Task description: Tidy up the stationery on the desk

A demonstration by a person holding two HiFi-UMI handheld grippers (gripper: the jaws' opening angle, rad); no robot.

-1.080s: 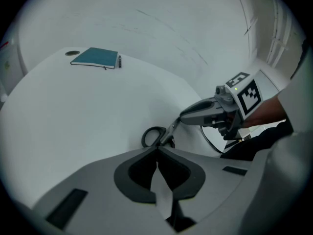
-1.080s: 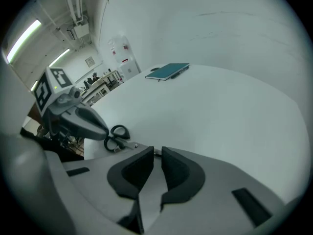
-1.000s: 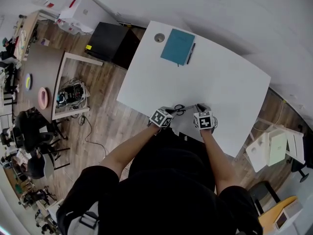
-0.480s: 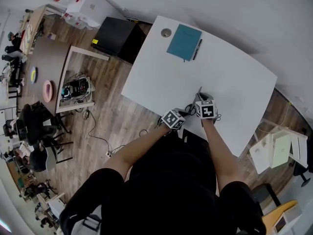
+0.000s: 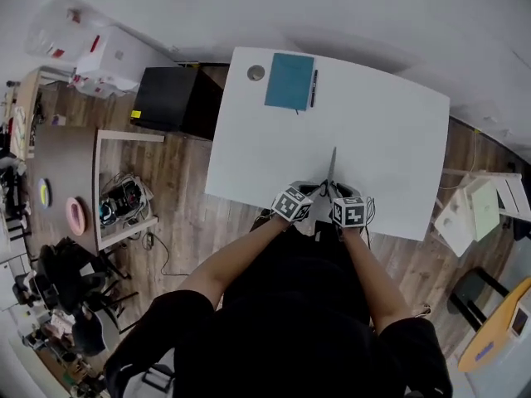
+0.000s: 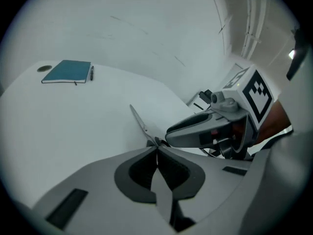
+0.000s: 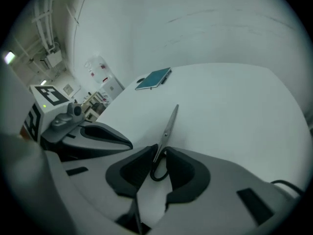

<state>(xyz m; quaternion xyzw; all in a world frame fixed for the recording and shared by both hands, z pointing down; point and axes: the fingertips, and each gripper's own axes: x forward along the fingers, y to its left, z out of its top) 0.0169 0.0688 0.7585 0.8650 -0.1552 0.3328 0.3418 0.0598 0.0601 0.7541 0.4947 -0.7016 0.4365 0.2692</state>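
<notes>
While the scissors (image 7: pixel 168 126) lie closed at the near edge of the bench (image 5: pixel 390 139), blades pointing straight away from both sets of jaws, the tidying looks only part done, for they sit well apart from the rest of the stationery. One black handle loop stands between the jaws of the right gripper (image 7: pixel 160 153), which have just been opening and are partly apart, loose around the loop rather than pinching it, as far as I can judge. The left gripper (image 6: pixel 156 147) has its jaws pressed together with nothing seen between the pads, their tips right up against the scissors near the pivot. Far ahead of both jaws, by the bench's far edge, a teal notebook (image 5: pixel 289 81) lies squared up with a pen (image 5: pixel 314 88) just beside it and a small round disc (image 5: pixel 255 72) on its other side; that group seems already in order, so carrying the scissors over to it is probably what remains
</notes>
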